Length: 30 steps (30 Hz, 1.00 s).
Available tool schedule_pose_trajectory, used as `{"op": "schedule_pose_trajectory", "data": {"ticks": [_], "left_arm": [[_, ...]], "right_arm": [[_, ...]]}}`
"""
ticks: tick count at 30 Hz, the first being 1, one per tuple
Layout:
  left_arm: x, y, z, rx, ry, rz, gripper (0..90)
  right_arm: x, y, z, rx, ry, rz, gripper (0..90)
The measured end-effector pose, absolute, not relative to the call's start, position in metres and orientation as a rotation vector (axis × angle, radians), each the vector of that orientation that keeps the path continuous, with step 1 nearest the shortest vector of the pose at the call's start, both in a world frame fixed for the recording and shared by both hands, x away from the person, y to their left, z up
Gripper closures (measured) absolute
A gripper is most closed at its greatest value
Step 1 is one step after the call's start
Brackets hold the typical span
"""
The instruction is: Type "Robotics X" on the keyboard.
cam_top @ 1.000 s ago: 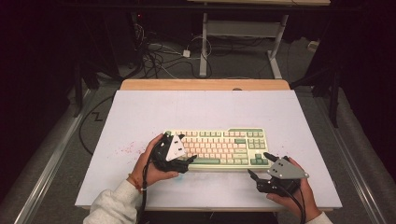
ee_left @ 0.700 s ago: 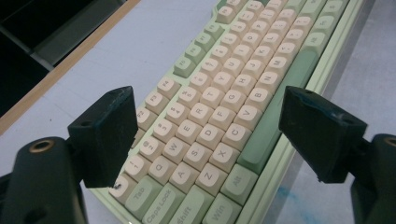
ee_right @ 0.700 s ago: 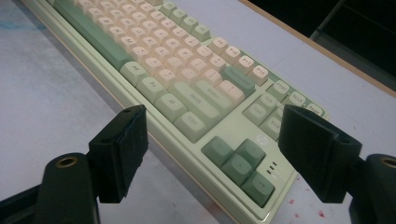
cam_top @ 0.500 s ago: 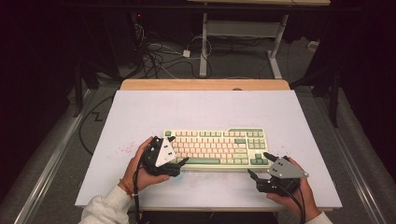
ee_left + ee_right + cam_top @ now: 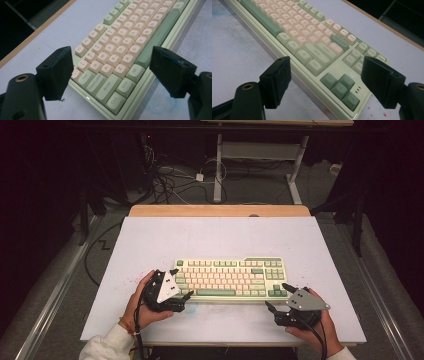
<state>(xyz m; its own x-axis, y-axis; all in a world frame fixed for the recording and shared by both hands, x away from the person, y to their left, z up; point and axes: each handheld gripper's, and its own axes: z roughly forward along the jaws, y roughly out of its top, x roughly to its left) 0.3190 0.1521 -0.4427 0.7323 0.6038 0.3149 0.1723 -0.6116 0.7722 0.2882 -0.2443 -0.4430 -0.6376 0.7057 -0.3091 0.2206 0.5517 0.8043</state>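
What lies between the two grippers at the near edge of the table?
In the high view, only a bare strip of white table separates the left gripper from the right gripper; the keyboard sits just behind it.

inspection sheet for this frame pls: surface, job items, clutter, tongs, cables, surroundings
Surface: white table top, wooden far edge, faint red and blue stains near the front.
Job's things: green-and-cream keyboard, flat, near the front edge.
Clutter: nothing seen.
Tongs: left tongs open at the keyboard's left end; right tongs open at its right end, neither gripping.
Cables: one cable trails from each tool; loose cables on the floor behind.
Surroundings: dark room, white desk legs beyond.
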Motion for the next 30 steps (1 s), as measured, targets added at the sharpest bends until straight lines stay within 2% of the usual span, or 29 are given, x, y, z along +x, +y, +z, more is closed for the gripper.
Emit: {"op": "schedule_pose_trajectory", "data": {"ticks": [20, 24, 30], "left_arm": [[0.307, 0.176, -0.455, 2.200, 0.650, 0.722, 18.3], [0.306, 0.178, -0.458, 2.211, 0.658, 0.720, 17.7], [0.306, 0.179, -0.460, 2.228, 0.665, 0.707, 17.7]], "right_arm": [[0.294, -0.245, -0.441, 0.758, 2.160, 1.006, 26.2], [0.298, -0.244, -0.438, 0.745, 2.174, 1.050, 31.8], [0.306, -0.238, -0.427, 0.716, 2.206, 1.096, 52.9]]}}
